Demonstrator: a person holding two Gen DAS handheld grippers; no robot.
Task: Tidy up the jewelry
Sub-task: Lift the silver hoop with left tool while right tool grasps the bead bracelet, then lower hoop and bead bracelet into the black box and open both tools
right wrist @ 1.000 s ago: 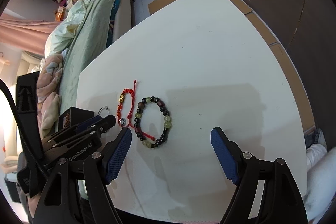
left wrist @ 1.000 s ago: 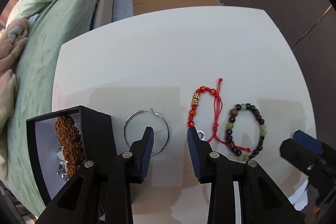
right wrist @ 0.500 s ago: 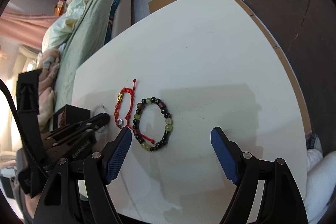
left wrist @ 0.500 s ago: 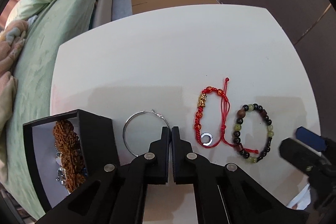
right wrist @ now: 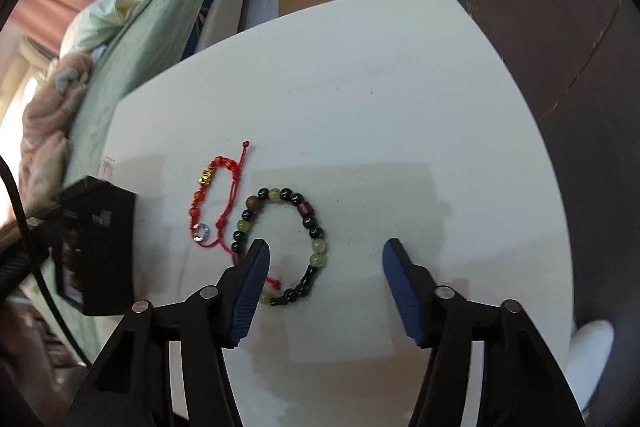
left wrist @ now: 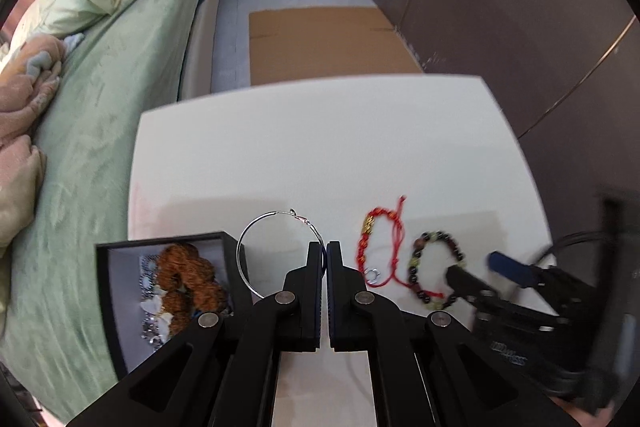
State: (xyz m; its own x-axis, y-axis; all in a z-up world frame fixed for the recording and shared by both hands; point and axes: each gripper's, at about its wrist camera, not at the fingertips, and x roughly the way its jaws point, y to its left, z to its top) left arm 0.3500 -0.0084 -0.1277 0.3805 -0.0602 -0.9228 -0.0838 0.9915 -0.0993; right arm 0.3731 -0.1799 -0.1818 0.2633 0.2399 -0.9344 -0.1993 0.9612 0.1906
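Clenched on the silver hoop (left wrist: pixel 276 251), the left gripper (left wrist: pixel 324 255) has its two black fingers pressed together with the wire's right-hand edge caught between the tips. From the left wrist view the hoop stands out to the left of the fingers, its small clasp at the top, its lower-left arc crossing in front of the black jewelry box (left wrist: pixel 168 291); whether it hangs clear of the table cannot be told. That box sits at the near left corner of the white table (left wrist: pixel 320 147), open, with a brown knobbly bead bracelet (left wrist: pixel 188 283) and some silvery pieces (left wrist: pixel 150 303) inside on a pale lining.

Just right of the left gripper lies the red cord bracelet (left wrist: pixel 380 247), with a gold charm on its left side and a small silver ring at its near end. Beside it, further right, lies the beaded bracelet (left wrist: pixel 438 269) of dark and pale green beads, flat on the table.

Released and spread wide, the right gripper (right wrist: pixel 326 283) hovers over the near part of the beaded bracelet (right wrist: pixel 284 247); its left blue pad (right wrist: pixel 250 291) covers the bracelet's near-left edge, while the right pad sits well apart over bare table (right wrist: pixel 400 107). The red cord bracelet (right wrist: pixel 220 199) lies just left of the beads, its cord tail running to touch them.

A green-covered bed (left wrist: pixel 100 107) runs along the table's left side, with flattened cardboard (left wrist: pixel 324 43) on the floor beyond.
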